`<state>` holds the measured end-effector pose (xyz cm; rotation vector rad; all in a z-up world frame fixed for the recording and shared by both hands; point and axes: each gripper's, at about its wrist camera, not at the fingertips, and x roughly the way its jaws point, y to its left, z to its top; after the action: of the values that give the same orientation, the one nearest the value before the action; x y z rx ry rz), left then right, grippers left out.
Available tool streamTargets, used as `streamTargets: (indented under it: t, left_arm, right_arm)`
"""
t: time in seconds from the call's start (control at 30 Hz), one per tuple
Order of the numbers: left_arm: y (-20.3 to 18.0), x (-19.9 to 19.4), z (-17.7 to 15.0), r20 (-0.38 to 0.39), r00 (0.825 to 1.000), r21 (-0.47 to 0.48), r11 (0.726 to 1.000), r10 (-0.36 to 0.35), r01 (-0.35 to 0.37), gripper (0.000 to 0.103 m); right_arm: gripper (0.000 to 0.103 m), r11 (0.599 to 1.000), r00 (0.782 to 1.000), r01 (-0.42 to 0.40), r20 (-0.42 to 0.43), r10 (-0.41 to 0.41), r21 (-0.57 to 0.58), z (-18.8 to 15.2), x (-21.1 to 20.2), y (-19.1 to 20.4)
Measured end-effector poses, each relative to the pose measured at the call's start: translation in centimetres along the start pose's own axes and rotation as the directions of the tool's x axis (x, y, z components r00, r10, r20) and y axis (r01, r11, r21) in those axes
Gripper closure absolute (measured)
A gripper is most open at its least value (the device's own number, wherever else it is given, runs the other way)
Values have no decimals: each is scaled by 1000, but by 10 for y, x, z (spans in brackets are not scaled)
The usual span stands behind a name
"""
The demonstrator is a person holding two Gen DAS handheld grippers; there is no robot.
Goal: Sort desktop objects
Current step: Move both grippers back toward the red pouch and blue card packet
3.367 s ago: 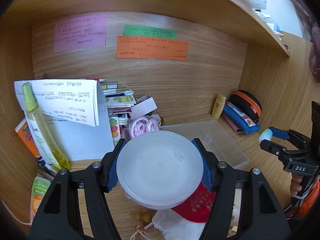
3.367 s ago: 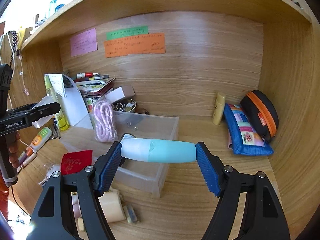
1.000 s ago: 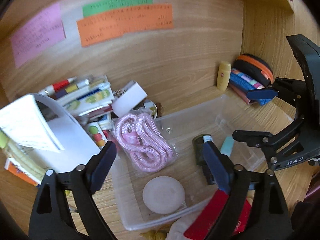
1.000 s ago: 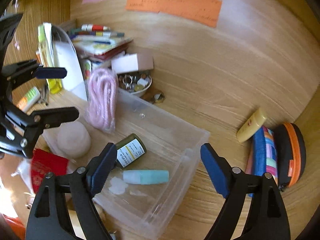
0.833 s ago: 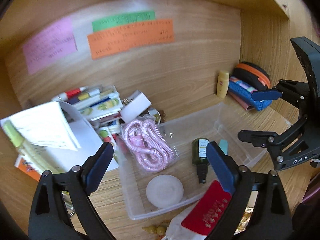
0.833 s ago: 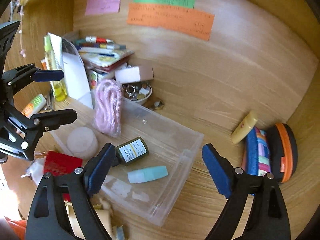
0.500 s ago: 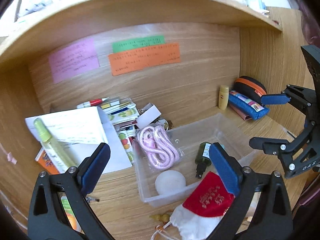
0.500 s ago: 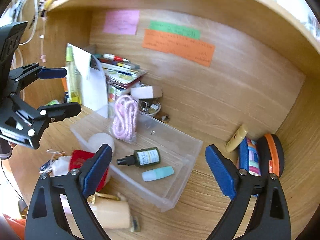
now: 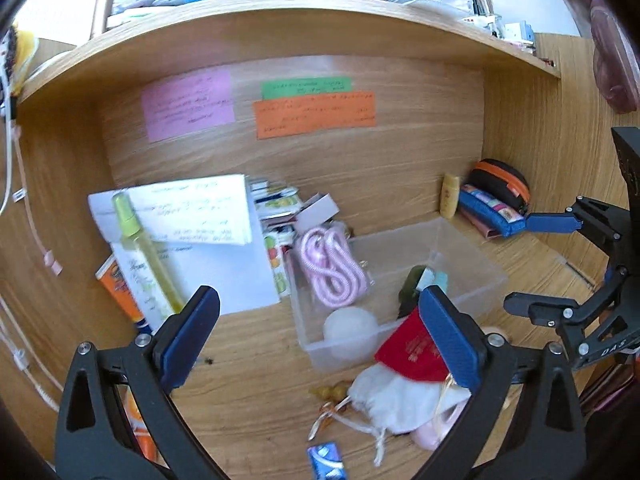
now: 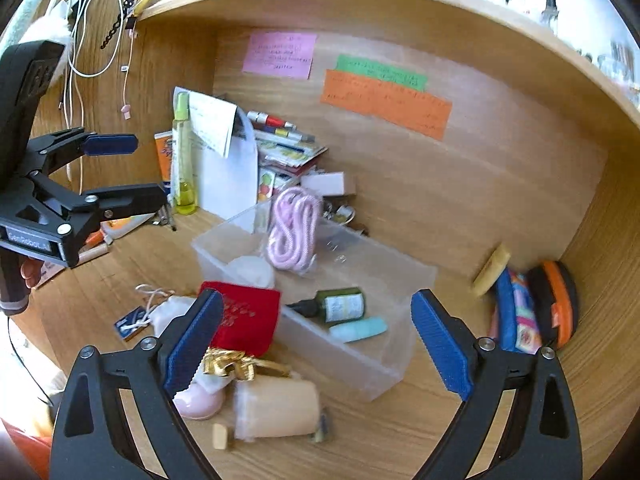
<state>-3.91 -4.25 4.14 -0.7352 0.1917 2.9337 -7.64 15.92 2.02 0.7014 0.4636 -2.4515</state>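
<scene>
Both your tools have pulled back from the bin since a second ago, and both are empty.

Your left tool (image 9: 320, 336) and right tool (image 10: 316, 344) stand with jaws wide apart, nothing between the pads. The clear bin (image 10: 360, 364) sits mid-surface and holds a pink rope (image 10: 294, 232), a white puck (image 9: 350, 322), a green bottle (image 10: 340, 306) and a teal tube (image 10: 360, 328). Against its near wall lies a red pouch (image 10: 244, 320), with a white bag (image 9: 396, 400), a beige roll (image 10: 276, 410) and a gold piece (image 10: 226, 362) crowding the front edge. Papers (image 9: 192, 216) and a yellow spray (image 9: 140, 256) fill the left; pouches (image 10: 532, 308) fill the right corner. Bare surface (image 10: 520, 420) lies open right of the bin.
</scene>
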Motion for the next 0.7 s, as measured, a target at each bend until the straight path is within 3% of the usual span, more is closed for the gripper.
streamTargets:
  t: [0.47, 0.63, 0.7]
  left_arm:
    - [21, -2, -67, -102, 994, -43, 998, 47, -51, 2]
    - [25, 3, -92, -149, 989, -63, 998, 14, -23, 2]
    - [25, 5, -102, -167, 986, -77, 997, -2, -11, 2]
  right_arm:
    - [9, 990, 981, -132, -136, 139, 57, -20, 59, 33]
    - [10, 984, 972, -160, -158, 171, 79, -26, 77, 36]
    - [16, 981, 970, -173, -160, 185, 87, -27, 81, 36]
